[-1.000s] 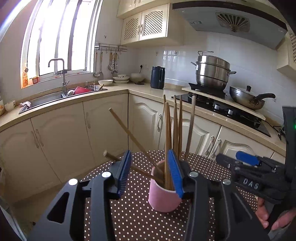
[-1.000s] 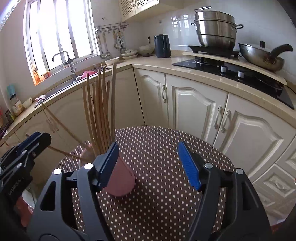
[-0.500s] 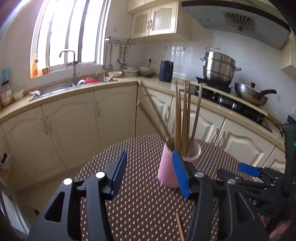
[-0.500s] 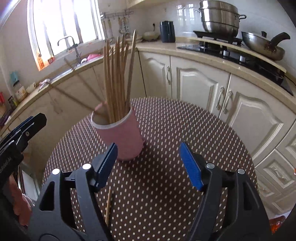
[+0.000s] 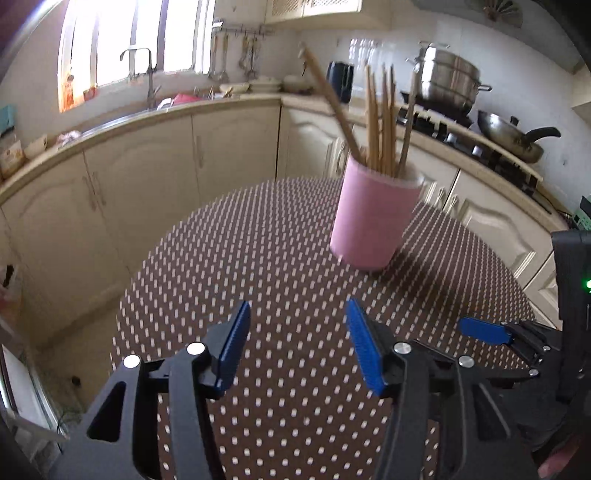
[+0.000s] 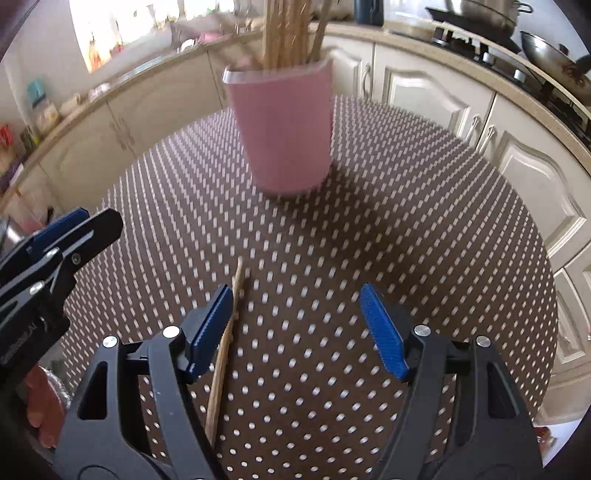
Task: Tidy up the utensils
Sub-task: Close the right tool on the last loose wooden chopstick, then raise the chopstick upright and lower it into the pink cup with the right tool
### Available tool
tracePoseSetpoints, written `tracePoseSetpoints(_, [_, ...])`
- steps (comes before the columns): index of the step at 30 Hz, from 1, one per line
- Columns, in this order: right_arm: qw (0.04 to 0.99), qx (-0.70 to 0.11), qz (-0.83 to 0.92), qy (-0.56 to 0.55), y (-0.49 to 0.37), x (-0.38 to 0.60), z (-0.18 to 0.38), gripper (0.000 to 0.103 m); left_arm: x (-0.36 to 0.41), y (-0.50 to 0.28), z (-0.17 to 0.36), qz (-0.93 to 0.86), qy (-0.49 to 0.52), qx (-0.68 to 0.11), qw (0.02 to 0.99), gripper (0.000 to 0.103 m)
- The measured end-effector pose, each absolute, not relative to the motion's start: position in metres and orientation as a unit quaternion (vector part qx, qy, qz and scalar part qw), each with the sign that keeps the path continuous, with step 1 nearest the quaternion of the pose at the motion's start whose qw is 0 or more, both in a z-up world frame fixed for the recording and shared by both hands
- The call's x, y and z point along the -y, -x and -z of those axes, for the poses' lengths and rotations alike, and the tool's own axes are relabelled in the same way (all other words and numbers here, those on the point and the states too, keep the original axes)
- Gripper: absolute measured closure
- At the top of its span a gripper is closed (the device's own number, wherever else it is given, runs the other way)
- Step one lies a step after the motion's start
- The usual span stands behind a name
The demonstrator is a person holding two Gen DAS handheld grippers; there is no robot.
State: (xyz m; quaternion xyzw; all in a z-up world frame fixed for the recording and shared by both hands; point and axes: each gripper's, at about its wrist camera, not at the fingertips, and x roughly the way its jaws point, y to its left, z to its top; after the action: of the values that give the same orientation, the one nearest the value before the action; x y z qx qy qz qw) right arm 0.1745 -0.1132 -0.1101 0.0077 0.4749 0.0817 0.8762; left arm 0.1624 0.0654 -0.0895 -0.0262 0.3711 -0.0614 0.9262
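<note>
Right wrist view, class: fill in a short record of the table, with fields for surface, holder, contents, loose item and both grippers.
surface: round dotted tablecloth
holder: pink cup, upright
contents: wooden chopsticks standing in the cup
loose item: one chopstick flat on the cloth, by the right gripper's left jaw
right gripper: open, empty
left gripper: jaws opening, empty

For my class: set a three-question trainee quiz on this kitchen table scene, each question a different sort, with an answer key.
1. True or false: the pink cup lies on its side.
2. Where is the loose chopstick? A) in the sink B) flat on the dotted tablecloth C) on the stove
3. Fill in: the chopsticks in the cup stand with their free ends pointing ____.

Key: 1 false, it stands upright. 2 B, beside the right hand-held gripper. 3 up.
</note>
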Motion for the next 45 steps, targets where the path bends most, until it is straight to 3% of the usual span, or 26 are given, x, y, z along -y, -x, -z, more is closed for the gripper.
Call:
tracePoseSetpoints(12, [0.871, -0.482, -0.090, 0.040, -0.167, 0.086, 0.122, 0.034, -0.076, -0.155, 0.123, 0.057, 0.045, -0.413, 0.908, 0.049])
tracePoseSetpoints(13, [0.872, -0.478, -0.093, 0.042, -0.165, 0.084, 0.122, 0.039, -0.076, -0.155, 0.124, 0.059, 0.046, -0.415, 0.907, 0.049])
tracePoseSetpoints(15, [0.873, -0.471, -0.117, 0.046, -0.160, 0.081, 0.119, 0.077, -0.075, -0.155, 0.125, 0.059, 0.045, -0.416, 0.906, 0.048])
tracePoseSetpoints(18, [0.870, -0.473, -0.136, 0.028, -0.159, 0.082, 0.119, 0.092, -0.072, -0.156, 0.124, 0.059, 0.047, -0.416, 0.906, 0.048])
tracePoseSetpoints(23, [0.857, -0.488, -0.156, -0.047, -0.168, 0.103, 0.118, 0.097, -0.069, -0.157, 0.116, 0.063, 0.047, -0.410, 0.909, 0.049])
tracePoseSetpoints(38, [0.891, -0.435, -0.110, -0.070, -0.161, 0.154, 0.084, 0.097, -0.047, -0.170, 0.077, 0.085, 0.041, -0.374, 0.922, 0.049])
tracePoseSetpoints(45, [0.903, -0.410, -0.095, -0.085, -0.161, 0.171, 0.064, 0.097, -0.047, -0.192, 0.056, 0.111, 0.083, -0.361, 0.922, 0.049])
